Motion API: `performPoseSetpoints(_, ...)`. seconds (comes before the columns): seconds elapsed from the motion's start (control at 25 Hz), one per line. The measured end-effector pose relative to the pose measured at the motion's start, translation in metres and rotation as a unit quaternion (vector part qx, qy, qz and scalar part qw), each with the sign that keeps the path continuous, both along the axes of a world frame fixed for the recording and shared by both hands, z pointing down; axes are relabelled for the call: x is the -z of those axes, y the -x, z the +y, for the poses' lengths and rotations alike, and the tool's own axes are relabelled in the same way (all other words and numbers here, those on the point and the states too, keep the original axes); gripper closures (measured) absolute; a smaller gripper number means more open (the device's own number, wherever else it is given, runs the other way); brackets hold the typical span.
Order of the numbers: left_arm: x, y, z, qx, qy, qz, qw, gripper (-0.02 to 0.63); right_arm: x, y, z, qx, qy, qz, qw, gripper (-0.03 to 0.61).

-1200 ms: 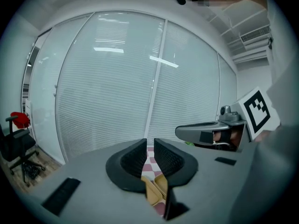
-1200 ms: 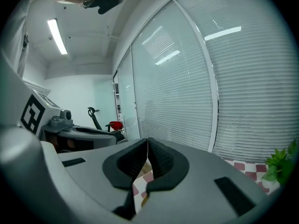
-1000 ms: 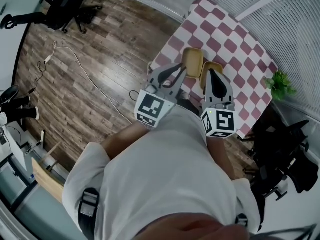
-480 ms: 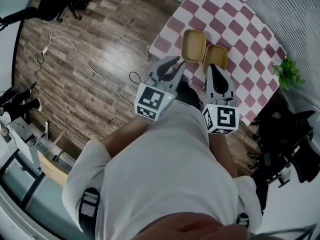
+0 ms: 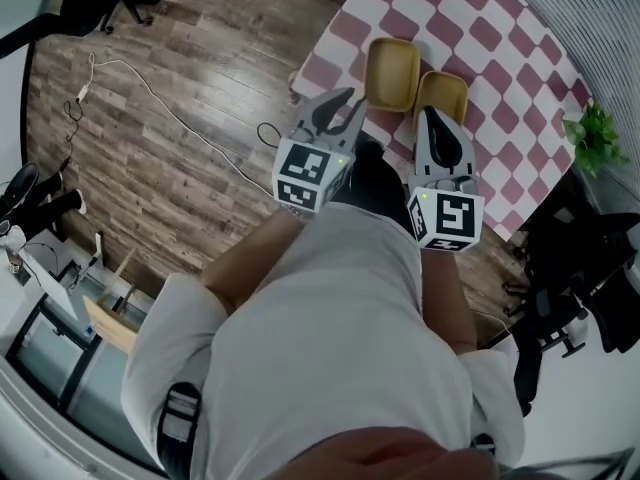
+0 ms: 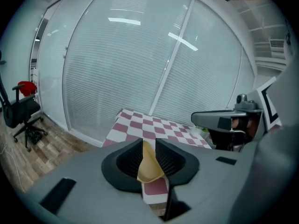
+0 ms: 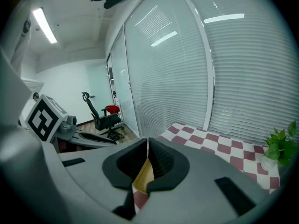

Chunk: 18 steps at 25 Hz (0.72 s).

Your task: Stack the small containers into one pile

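At the bottom of the head view is the person's white shirt (image 5: 330, 348). Both marker cubes sit just beyond it, at 12 o'clock.

The left gripper (image 5: 352, 108) reaches out over the near edge of the bench (image 5: 480, 38), which carries a red-and-white checked cloth. Its jaws stand apart in a V. The left tan container (image 5: 392, 73) lies on the cloth just past the fingertips, at about 1 o'clock from them. In the left gripper view, the left gripper (image 6: 149, 146) shows a clear gap between its ribbed pads. The left tan container (image 6: 149, 167) is seen through that gap, low and slightly to 5 o'clock, with checked cloth under it. Nothing is pinched.

The right gripper (image 5: 432, 116) is at 3 o'clock from the left one, and its jaws are drawn together to a point. That point overlaps the near rim of the right tan container (image 5: 445, 93); whether they touch cannot be told. In the right gripper view, the right gripper (image 7: 147, 146) leaves only a thin slit at the tips. The right tan container (image 7: 142, 176) shows below, through the wider opening nearer the camera, toward 6 o'clock.

The two containers sit side by side on the cloth, edges close, not stacked. Farther off, at 3 o'clock from them, a small green plant (image 5: 595, 133) stands at the bench edge. Slatted blinds (image 7: 243, 78) rise behind the bench (image 7: 205, 141).
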<state>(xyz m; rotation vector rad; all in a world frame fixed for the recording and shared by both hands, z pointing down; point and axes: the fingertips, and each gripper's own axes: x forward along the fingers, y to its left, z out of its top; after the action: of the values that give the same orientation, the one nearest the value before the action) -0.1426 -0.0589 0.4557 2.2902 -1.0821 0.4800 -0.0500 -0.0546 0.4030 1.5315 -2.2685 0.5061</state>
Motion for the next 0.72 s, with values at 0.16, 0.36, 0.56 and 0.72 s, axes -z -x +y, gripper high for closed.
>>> performPoseSetpoints(0.16,-0.046,-0.005,-0.009,0.008,0.032,-0.005,0.9994,0.518,-0.031,-0.003,-0.011,-0.004,0.010,0.004,1.000,0.545)
performPoseSetpoints(0.36,-0.093,-0.011,-0.010,0.010,0.067,-0.016,0.9976,0.502,-0.067,-0.004,-0.017,-0.007,0.029,0.003,1.000,0.545)
performPoseSetpoints(0.56,-0.130,-0.012,-0.012,0.021,0.090,-0.028,0.9953,0.492,-0.103,-0.005,-0.017,-0.012,0.055,-0.001,0.998,0.545)
performPoseSetpoints(0.72,-0.156,-0.019,-0.014,0.022,0.103,-0.030,0.9940,0.489,-0.128,-0.012,-0.016,-0.019,0.073,-0.004,0.997,0.545)
